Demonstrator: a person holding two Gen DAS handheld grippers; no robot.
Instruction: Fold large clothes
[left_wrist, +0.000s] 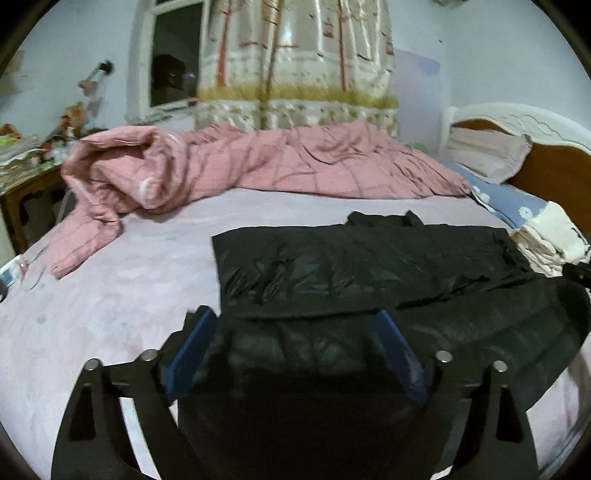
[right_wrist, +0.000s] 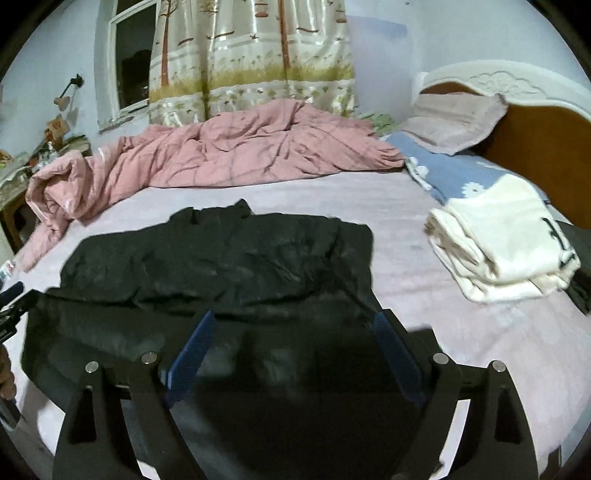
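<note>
A large black puffer jacket (left_wrist: 354, 269) lies partly folded on the pink bedsheet (left_wrist: 122, 295); it also shows in the right wrist view (right_wrist: 221, 258). My left gripper (left_wrist: 295, 317) is open, its blue-padded fingers (left_wrist: 195, 343) spread over the jacket's near left part. My right gripper (right_wrist: 295, 321) is open too, fingers (right_wrist: 391, 343) spread over the jacket's near right edge. Neither holds cloth. The left gripper's body shows at the left edge of the right wrist view (right_wrist: 11, 306).
A crumpled pink quilt (left_wrist: 236, 162) lies along the far side of the bed. Folded white clothes (right_wrist: 498, 240) sit at the right, beside a blue flowered pillow (right_wrist: 454, 173) and the headboard (right_wrist: 535, 140). A cluttered side table (left_wrist: 26, 166) stands left.
</note>
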